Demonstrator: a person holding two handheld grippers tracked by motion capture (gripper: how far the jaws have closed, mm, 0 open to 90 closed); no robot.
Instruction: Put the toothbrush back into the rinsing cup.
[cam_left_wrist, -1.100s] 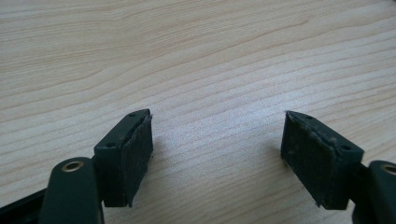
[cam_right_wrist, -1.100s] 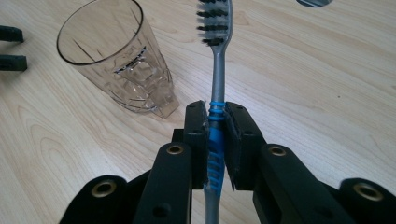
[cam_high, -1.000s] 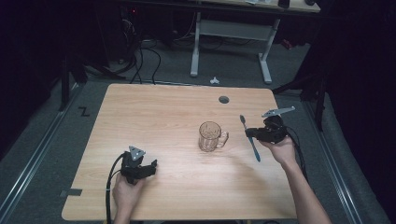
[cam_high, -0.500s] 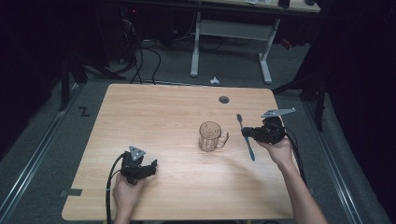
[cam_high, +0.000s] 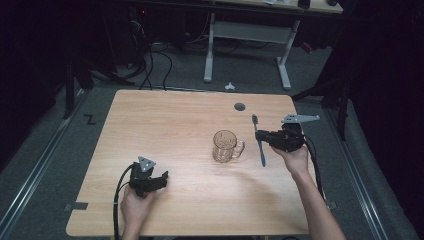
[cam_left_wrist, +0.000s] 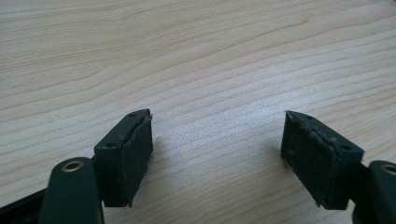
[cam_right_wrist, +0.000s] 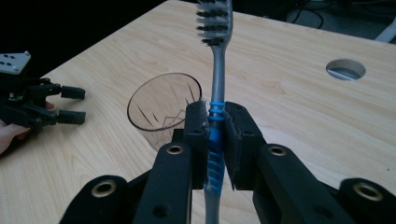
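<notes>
Two grippers are at work on a wooden table (cam_high: 165, 120). The right gripper (cam_right_wrist: 215, 122) has its two black jaws squeezed tight on a toothbrush (cam_right_wrist: 215, 84). In the right gripper view, the pads press on the blue ribbed part of the handle, one on each side. The grey neck goes up from there, and the bristle head sits at the top middle of the frame. The bristles are black and white.

In the high view, the right gripper (cam_high: 264, 140) is at the right of the frame, held in a hand. The toothbrush (cam_high: 259, 142) looks like a thin blue stick there. Its dark head points to the far side of the table, and its blue end points to the near side.

Just to the left of the toothbrush stands a clear glass mug (cam_high: 226, 146). It is upright, near the middle of the table, and its handle points to the right. In the right gripper view, the mug (cam_right_wrist: 161, 112) is just behind the jaws, a little to the left.

A round hole (cam_high: 240, 106) is in the table, higher up in the frame.

The left gripper (cam_high: 159, 181) is at the lower left of the high view, well apart from the mug. Its jaws are wide apart with bare wood between them.
</notes>
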